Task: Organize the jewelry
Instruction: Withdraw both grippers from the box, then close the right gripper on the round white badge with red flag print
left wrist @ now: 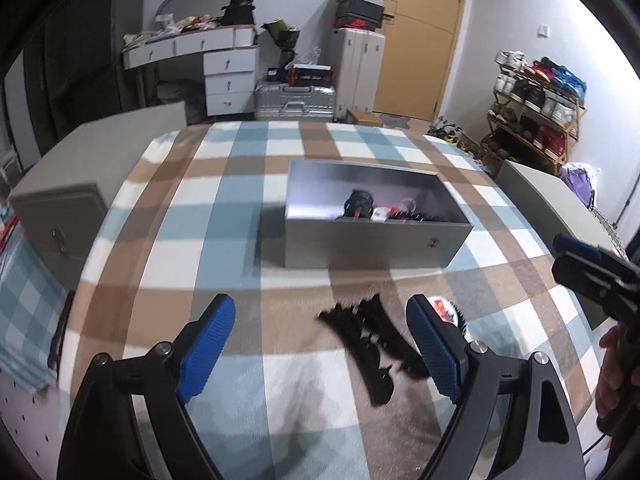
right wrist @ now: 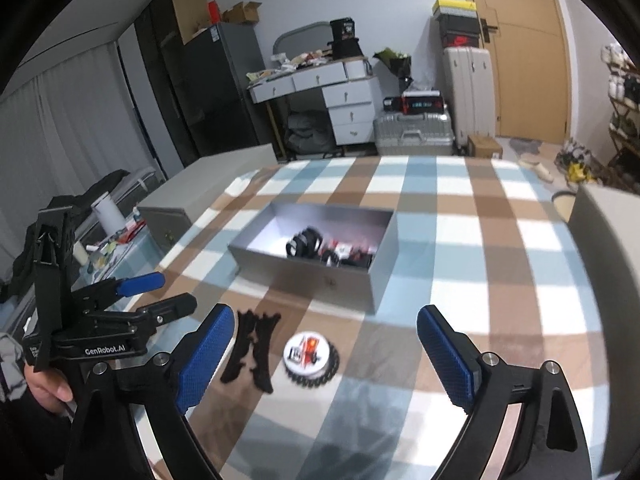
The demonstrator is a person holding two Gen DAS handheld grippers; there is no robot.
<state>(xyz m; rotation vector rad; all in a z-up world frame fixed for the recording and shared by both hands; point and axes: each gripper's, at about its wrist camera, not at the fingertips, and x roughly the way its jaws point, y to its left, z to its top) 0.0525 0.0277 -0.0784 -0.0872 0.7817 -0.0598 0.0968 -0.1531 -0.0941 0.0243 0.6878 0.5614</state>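
My left gripper (left wrist: pixel 320 344) and right gripper (right wrist: pixel 326 354) both hang with jaws wide apart, holding nothing. On the checked cloth (right wrist: pixel 460 216), just in front of the gray box (left wrist: pixel 372 246), lie a black toothed hair clip (left wrist: pixel 374 344) and, beside it, a round piece (right wrist: pixel 308 354), perhaps a beaded bracelet. More pieces (right wrist: pixel 328 248) lie blurred inside the box.

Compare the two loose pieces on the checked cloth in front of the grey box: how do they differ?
The black toothed hair clip is long, flat and all black; the round badge-topped piece is a disc with a white face, a red and black print and a dark ruffled rim. The clip lies on the left-gripper side, the round piece nearer the middle. Both lie outside the grey box, ungripped.
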